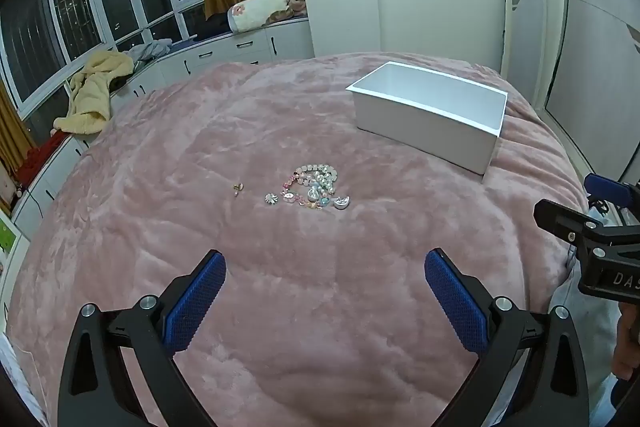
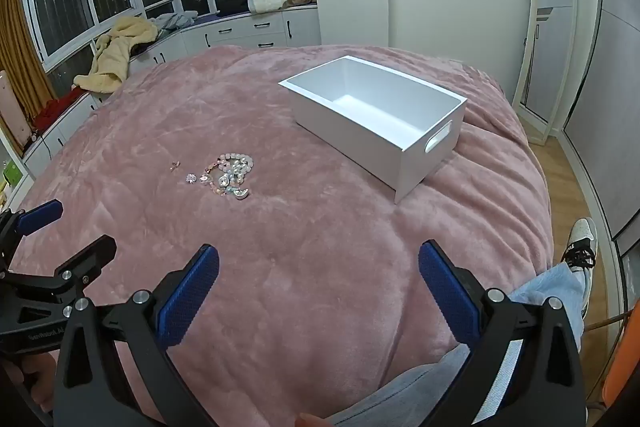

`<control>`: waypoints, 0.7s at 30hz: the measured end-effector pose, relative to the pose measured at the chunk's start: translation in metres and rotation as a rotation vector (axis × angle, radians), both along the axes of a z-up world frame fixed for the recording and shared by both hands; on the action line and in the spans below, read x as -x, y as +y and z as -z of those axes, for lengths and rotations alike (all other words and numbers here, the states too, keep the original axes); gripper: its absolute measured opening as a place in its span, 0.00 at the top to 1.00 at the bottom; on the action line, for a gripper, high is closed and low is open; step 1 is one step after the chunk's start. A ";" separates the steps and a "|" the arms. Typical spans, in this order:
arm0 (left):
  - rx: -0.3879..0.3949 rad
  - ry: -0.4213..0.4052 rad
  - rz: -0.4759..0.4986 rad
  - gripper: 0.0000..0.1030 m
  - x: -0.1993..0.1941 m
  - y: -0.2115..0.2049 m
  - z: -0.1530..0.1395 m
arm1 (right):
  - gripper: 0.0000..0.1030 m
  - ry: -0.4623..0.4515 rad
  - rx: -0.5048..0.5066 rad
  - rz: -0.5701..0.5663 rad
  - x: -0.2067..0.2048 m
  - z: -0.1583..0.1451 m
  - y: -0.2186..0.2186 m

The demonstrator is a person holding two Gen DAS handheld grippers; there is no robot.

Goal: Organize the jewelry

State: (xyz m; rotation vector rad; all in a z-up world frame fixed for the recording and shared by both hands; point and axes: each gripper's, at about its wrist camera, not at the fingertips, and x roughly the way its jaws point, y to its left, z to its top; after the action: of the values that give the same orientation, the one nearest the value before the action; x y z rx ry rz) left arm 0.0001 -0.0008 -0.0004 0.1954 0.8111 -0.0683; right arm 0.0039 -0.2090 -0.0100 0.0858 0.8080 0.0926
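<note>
A small heap of beaded bracelets and charms (image 1: 316, 187) (image 2: 230, 177) lies in the middle of the pink blanket (image 1: 200, 155) (image 2: 320, 219). A tiny earring (image 1: 238, 188) (image 2: 174, 165) sits apart to its left, with a round flower charm (image 1: 271, 198) (image 2: 191, 178) between them. An empty white box (image 1: 428, 115) (image 2: 376, 123) stands behind and to the right of the heap. My left gripper (image 1: 325, 281) hovers open, short of the heap. My right gripper (image 2: 319, 273) is open too, nearer the bed's front edge, and holds nothing. Each gripper shows at the side of the other's view.
White drawer units (image 1: 224, 55) line the window side, with a yellow robe (image 1: 94, 89) and a pillow (image 1: 260, 9) on top. A standing mirror (image 2: 548, 35) leans at the right wall. A person's leg and shoe (image 2: 580, 239) rest at the bed's right edge.
</note>
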 end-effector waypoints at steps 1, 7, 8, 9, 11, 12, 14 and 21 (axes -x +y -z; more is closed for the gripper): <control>0.000 0.001 -0.001 0.02 0.000 0.000 0.000 | 0.04 0.000 0.000 -0.001 0.000 0.000 0.000; 0.005 -0.004 -0.001 0.02 0.000 -0.004 0.000 | 0.04 0.000 0.007 0.000 0.002 0.002 0.004; 0.007 -0.005 0.000 0.02 0.000 -0.006 0.001 | 0.04 0.002 -0.005 0.003 0.000 0.000 0.000; 0.020 -0.003 0.002 0.02 0.000 0.000 0.000 | 0.04 0.003 -0.006 0.002 0.000 0.000 0.000; 0.015 0.002 0.002 0.02 -0.001 -0.001 0.001 | 0.04 0.002 -0.005 0.006 0.000 0.000 0.000; 0.015 0.001 0.000 0.02 -0.001 -0.001 0.001 | 0.04 0.002 -0.006 0.007 0.000 0.000 0.000; 0.015 0.002 0.001 0.02 -0.002 -0.001 0.002 | 0.04 0.002 -0.006 0.008 0.000 0.000 0.000; 0.021 0.005 0.011 0.02 0.002 -0.001 0.007 | 0.04 0.005 0.000 0.009 0.002 0.002 0.000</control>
State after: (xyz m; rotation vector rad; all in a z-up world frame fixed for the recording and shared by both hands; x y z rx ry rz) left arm -0.0014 -0.0020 -0.0079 0.1800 0.8140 -0.0880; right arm 0.0014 -0.2095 -0.0119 0.0892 0.8122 0.0842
